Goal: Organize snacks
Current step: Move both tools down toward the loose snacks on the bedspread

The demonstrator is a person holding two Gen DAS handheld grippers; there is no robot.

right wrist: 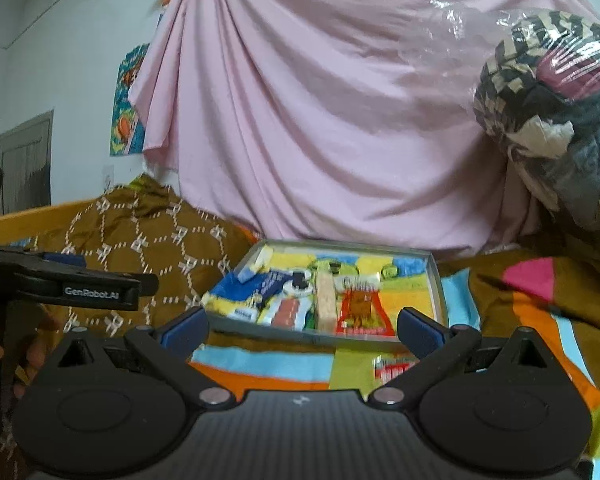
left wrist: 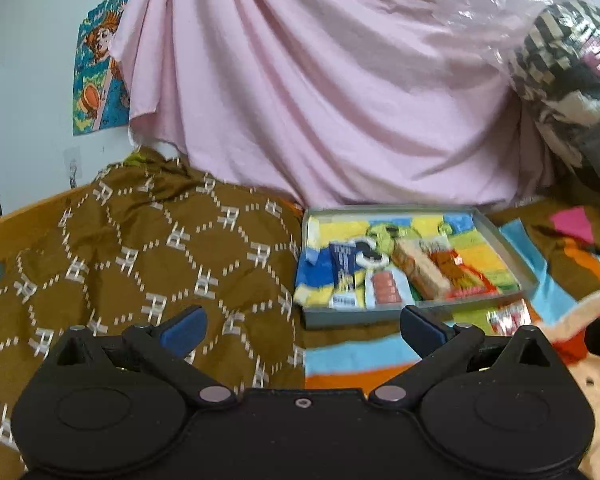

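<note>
Both tongs stand released, jaws spread wide with nothing between them: the left gripper [left wrist: 303,326] hovers above a brown patterned cloth [left wrist: 132,252] and a striped colourful blanket [left wrist: 356,354], and the right gripper [right wrist: 303,328] hovers above the same blanket just in front of the tray. The grey tray [left wrist: 508,248] lies on the bed beyond both tools, lined with a bright cartoon-printed towel [left wrist: 476,256] and holding the snacks side by side: a dark blue packet [left wrist: 342,266], a white packet showing round reddish biscuits [left wrist: 385,288], a tan wafer pack [left wrist: 420,272] and a red-and-orange packet [left wrist: 460,276]. Motion blur makes every label illegible, and a dark round item behind the blue packet cannot be identified. One further snack, a red-and-white wrapper [left wrist: 508,318], rests on the blanket just outside the tray's near edge; in the right wrist view it is partly hidden by the right finger. A pink sheet [left wrist: 320,80] hangs behind the bed, covering part of a cartoon poster [left wrist: 96,72] on the wall. At the upper right a clear plastic bag of patterned fabric [left wrist: 560,80] is cut off by the frame edge. In the right wrist view the left tool appears at the left margin, its holder's hand [right wrist: 4,344] only partly visible.
</note>
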